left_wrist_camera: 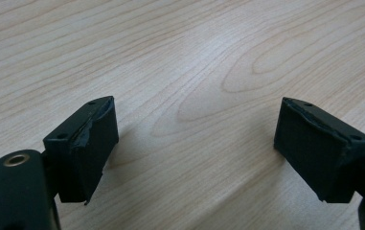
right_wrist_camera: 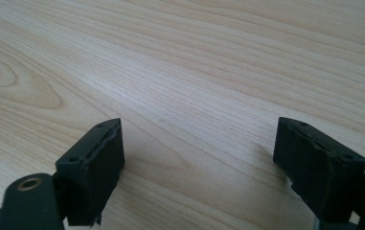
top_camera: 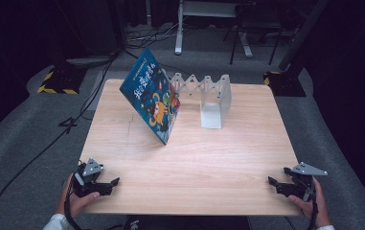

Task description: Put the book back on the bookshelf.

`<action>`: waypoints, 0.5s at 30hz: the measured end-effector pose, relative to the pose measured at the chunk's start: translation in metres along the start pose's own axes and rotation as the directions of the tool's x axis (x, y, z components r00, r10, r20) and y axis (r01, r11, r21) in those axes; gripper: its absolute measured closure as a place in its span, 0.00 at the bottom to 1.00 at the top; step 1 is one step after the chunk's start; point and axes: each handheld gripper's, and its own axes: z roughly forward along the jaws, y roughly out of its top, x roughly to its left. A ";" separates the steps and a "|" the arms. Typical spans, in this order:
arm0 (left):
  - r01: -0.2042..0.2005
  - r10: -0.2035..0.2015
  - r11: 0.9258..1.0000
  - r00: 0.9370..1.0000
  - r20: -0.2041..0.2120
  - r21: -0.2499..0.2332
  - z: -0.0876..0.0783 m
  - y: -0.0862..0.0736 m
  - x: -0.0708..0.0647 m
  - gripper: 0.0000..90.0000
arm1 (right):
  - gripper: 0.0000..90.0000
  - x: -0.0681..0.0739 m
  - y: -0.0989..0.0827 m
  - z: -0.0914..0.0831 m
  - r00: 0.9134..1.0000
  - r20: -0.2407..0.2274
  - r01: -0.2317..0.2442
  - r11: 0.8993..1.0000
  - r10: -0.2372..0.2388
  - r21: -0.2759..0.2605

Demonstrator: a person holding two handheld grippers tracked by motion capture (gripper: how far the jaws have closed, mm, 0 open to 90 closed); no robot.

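Clearly, the book (top_camera: pixel 152 99) stood toward the far left of the desk (top_camera: pixel 194 158), tilted with its top edge leaning left and away from the white folding bookstand (top_camera: pixel 209 98) just to its right; whether the two touched could not be told. Its glossy blue cover carried bright cartoon figures. The stand was a zigzag lattice with flat, smooth end plates. Judging by that lean, the book was not yet upright in the stand, so the handling seemed unstarted or barely begun. Well apart from it, at the near left edge, the left hand-held gripper (top_camera: pixel 107 184) rested low with its jaws apart and nothing between them. At the near right edge, the right hand-held gripper (top_camera: pixel 277 184) likewise gaped empty over pale, grained wood.
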 end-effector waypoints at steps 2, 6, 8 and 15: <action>-0.002 0.002 1.000 1.000 -0.002 -0.003 0.001 0.000 0.000 0.17 | 0.20 0.000 0.000 0.000 1.000 -0.002 -0.002 1.000 0.002 0.001; 0.000 0.000 1.000 1.000 -0.007 -0.002 0.001 0.000 0.000 0.17 | 0.20 0.000 0.000 0.000 1.000 -0.001 -0.002 1.000 0.002 0.000; 0.003 -0.003 1.000 1.000 -0.010 -0.002 0.001 0.000 -0.001 0.17 | 0.20 0.000 0.000 0.000 1.000 0.000 -0.003 1.000 0.003 -0.001; 0.003 -0.004 1.000 1.000 -0.010 -0.003 0.001 0.000 -0.001 0.17 | 0.20 0.000 -0.001 -0.001 1.000 0.007 -0.008 1.000 0.008 0.001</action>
